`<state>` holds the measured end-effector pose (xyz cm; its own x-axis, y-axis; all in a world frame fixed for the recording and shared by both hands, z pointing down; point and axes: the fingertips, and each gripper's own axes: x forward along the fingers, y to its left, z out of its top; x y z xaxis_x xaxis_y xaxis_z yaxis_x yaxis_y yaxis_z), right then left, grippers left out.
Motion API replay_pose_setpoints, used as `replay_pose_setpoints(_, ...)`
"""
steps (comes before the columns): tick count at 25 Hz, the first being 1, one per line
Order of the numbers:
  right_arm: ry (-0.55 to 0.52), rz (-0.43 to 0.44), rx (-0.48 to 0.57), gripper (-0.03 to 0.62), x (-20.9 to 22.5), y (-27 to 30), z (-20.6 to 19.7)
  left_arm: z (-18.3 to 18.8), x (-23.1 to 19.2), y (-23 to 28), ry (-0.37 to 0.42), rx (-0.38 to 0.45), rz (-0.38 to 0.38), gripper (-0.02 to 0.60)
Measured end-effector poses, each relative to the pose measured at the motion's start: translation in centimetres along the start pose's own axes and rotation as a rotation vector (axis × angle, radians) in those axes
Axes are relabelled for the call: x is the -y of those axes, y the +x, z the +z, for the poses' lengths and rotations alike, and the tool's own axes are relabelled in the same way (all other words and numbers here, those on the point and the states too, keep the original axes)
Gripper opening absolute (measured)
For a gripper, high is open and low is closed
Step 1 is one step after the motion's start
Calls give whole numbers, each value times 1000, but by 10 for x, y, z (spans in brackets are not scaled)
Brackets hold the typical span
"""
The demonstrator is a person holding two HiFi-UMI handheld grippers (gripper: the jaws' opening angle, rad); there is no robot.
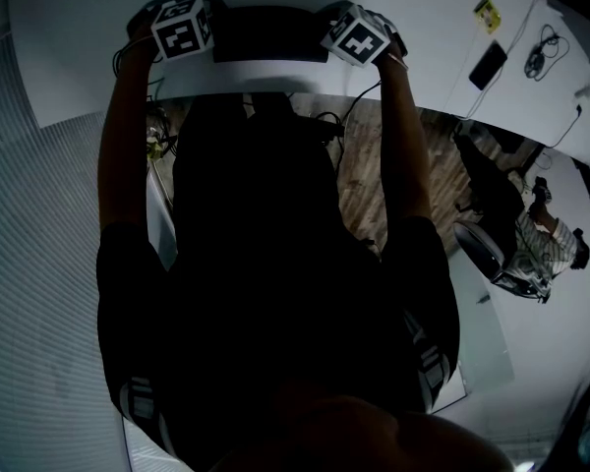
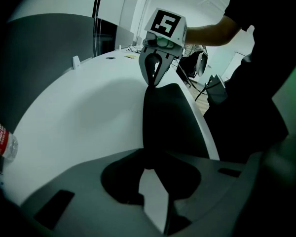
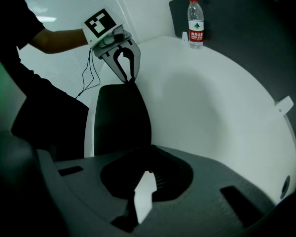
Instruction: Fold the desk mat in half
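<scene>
The black desk mat [image 1: 270, 35] lies on the white table [image 1: 79, 47] near its front edge, between my two grippers. Seen from the left gripper view, the mat [image 2: 170, 120] runs from my left gripper [image 2: 148, 169], whose jaws close on its near corner, to the right gripper [image 2: 152, 83], whose tips pinch the far corner. From the right gripper view the mat [image 3: 121, 120] stretches from my right gripper [image 3: 145, 174] to the left gripper [image 3: 129, 79], with its tips meeting on the mat's corner. From the head view the marker cubes hide both sets of jaws.
A water bottle [image 3: 196, 28] stands at the table's back by a grey partition [image 3: 237, 19]. A second white table [image 1: 511, 57] to the right carries a phone [image 1: 487, 64] and cables. A seated person [image 1: 546, 234] is on the right. Cables hang under the table's edge.
</scene>
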<state>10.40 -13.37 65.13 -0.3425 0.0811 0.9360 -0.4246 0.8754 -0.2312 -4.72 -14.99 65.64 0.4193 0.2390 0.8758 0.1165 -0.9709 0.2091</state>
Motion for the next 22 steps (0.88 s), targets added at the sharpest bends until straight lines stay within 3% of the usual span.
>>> replay_pose_setpoints(3, -6, 1, -9, 9, -1, 2, -2, -6, -8, 0, 15, -25, 56, 96)
replay_pose_setpoints(5, -7, 1, -6, 9, 0, 4, -4, -6, -11, -5, 9, -22, 79, 107)
replay_pose_setpoints(12, 16, -8, -9, 9, 4, 7, -7, -4, -15, -21, -45, 31, 132, 107)
replay_pose_setpoints(22, 28, -34, 26, 9, 12, 2, 3, 0, -8, -22, -51, 41, 123, 107)
